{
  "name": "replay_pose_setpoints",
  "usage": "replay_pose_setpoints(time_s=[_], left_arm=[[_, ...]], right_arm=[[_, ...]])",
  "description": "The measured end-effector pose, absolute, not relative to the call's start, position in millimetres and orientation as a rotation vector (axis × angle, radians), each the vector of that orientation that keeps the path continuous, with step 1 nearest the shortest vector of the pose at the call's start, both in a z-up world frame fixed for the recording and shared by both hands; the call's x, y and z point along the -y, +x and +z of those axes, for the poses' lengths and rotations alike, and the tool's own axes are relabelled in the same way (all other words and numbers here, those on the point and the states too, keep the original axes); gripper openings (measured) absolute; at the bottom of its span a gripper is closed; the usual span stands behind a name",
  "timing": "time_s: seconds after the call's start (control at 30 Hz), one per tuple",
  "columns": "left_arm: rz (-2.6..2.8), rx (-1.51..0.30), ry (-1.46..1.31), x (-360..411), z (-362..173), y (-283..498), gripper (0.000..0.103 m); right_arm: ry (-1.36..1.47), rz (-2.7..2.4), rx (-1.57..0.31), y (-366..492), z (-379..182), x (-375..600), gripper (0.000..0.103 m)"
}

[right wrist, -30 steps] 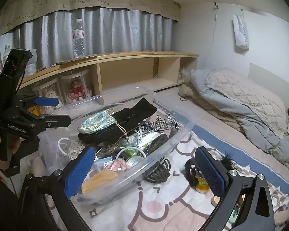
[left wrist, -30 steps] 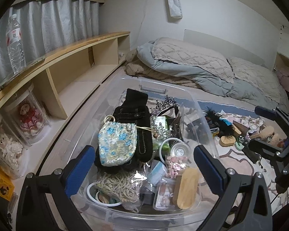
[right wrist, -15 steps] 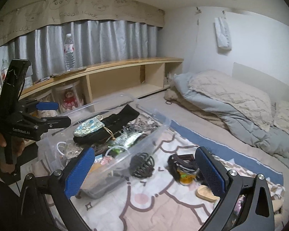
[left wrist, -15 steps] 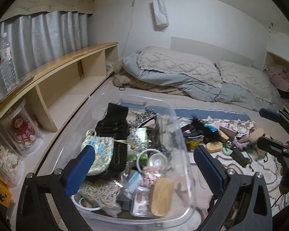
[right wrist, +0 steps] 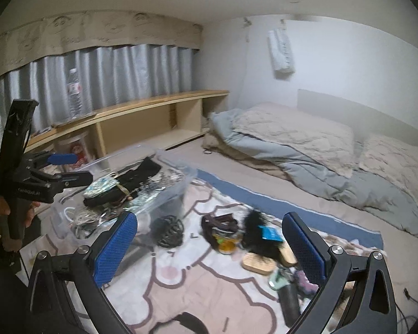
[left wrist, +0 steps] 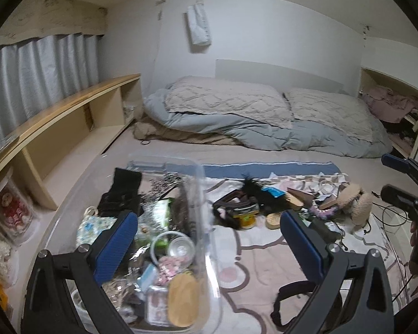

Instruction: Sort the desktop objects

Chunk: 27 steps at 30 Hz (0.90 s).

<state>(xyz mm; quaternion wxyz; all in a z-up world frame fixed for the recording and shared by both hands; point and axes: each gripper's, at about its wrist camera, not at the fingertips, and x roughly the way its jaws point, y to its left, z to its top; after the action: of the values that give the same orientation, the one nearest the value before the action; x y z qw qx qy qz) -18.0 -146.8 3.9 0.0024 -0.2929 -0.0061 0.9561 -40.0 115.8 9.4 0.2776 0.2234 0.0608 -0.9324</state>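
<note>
**Both grippers open and empty above bin and mat**

Nearest, in the left wrist view: left gripper (left wrist: 209,246) spread wide, nothing between the blue pads, hovering over the right wall of the clear bin (left wrist: 200,194). Inside the bin at 7 to 9 o'clock — wooden brush (left wrist: 182,303), floral pouch (left wrist: 93,228), black pouch (left wrist: 122,192), a round tin (left wrist: 181,247), all heaped together. Just right of the bin, on the cartoon mat (left wrist: 253,253), a yellow jar (left wrist: 246,218) inside a dark strap; past it at 2 o'clock, fluffy earmuffs (left wrist: 354,200) amid a blurred clutter.

In the right wrist view: right gripper (right wrist: 209,246) likewise wide apart, holding nothing, above the mat (right wrist: 197,284). Between the fingers, near to far — wooden brush (right wrist: 259,261), black claw clip (right wrist: 170,229) beside the bin wall (right wrist: 178,192), black feather (right wrist: 255,220). Farther, at 12 to 3 o'clock, grey quilt (right wrist: 306,150); at 10 o'clock, wooden shelf (right wrist: 142,108) carrying a water bottle (right wrist: 74,93).
</note>
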Motion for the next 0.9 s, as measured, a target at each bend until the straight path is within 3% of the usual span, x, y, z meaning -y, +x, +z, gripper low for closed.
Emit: replay_pose_setpoints(time_s=[0.9], left_arm=[[2.864, -0.008, -0.837, 46, -12, -58, 0.103]], right_arm=[[0.706, -2.791, -0.077, -34, -14, -233, 0.103]])
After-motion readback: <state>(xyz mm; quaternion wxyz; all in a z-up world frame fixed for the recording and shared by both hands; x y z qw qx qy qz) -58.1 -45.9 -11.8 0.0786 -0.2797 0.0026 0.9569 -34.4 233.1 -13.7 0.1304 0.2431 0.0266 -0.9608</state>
